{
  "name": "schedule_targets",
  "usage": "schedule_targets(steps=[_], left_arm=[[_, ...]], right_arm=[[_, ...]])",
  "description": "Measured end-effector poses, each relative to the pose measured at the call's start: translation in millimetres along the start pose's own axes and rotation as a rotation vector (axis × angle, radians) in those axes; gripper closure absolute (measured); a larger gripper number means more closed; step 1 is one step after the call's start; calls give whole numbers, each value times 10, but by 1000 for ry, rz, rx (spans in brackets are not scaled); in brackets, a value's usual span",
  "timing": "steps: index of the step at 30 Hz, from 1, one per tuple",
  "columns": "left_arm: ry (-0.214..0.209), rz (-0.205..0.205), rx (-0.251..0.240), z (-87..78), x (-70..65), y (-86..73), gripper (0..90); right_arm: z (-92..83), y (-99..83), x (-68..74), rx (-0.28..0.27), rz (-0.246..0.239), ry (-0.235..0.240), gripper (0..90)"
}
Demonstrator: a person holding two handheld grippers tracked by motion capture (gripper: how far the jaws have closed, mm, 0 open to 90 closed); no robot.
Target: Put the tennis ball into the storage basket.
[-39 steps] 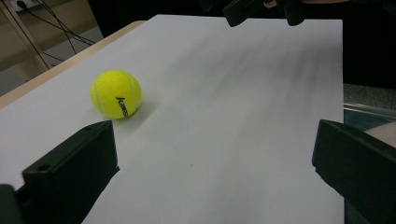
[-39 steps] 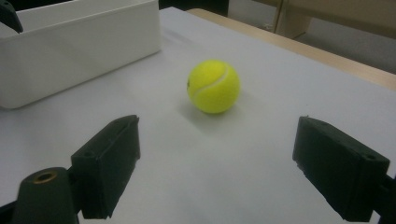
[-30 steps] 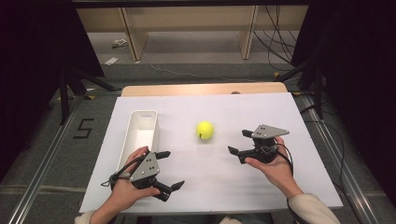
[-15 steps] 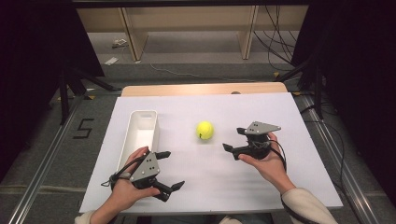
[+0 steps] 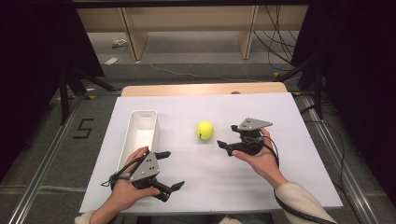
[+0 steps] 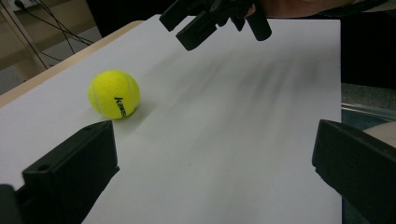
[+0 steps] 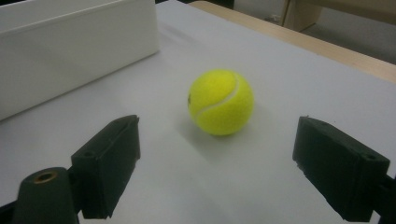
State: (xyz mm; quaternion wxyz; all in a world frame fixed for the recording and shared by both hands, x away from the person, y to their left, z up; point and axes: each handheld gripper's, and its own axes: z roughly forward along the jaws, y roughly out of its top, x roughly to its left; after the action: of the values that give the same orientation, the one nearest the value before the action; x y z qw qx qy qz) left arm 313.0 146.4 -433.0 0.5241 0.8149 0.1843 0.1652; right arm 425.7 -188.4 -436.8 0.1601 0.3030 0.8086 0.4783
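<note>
In the left gripper view, the right gripper (image 6: 219, 18) is cut off at the top edge.

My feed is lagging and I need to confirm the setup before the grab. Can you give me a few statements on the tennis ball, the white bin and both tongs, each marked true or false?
1. The tennis ball lies on the white sheet, outside the white bin. True.
2. The right tongs are shut on the ball. False: their jaws are open and the ball sits ahead of them, untouched.
3. The left tongs are open and hold nothing. True.
4. The bin stands to the right of the ball in the high view. False: it stands to the ball's left.
5. The ball is nearer the left tongs than the right. False: the right tongs are nearer.
</note>
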Motion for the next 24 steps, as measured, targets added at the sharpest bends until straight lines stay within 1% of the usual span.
schedule_targets(steps=[1, 3, 11, 24], left_arm=[[1, 1, 1, -1, -1, 0, 0], [0, 0, -1, -4, 2, 2, 0], [0, 1, 0, -4, 0, 1, 0], [-2, 1, 1, -3, -2, 0, 0]], right_arm=[[26, 7, 2, -2, 13, 3, 155], [44, 16, 1, 0, 15, 5, 155], [115, 46, -6, 4, 5, 8, 155], [265, 101, -18, 14, 9, 9, 155]])
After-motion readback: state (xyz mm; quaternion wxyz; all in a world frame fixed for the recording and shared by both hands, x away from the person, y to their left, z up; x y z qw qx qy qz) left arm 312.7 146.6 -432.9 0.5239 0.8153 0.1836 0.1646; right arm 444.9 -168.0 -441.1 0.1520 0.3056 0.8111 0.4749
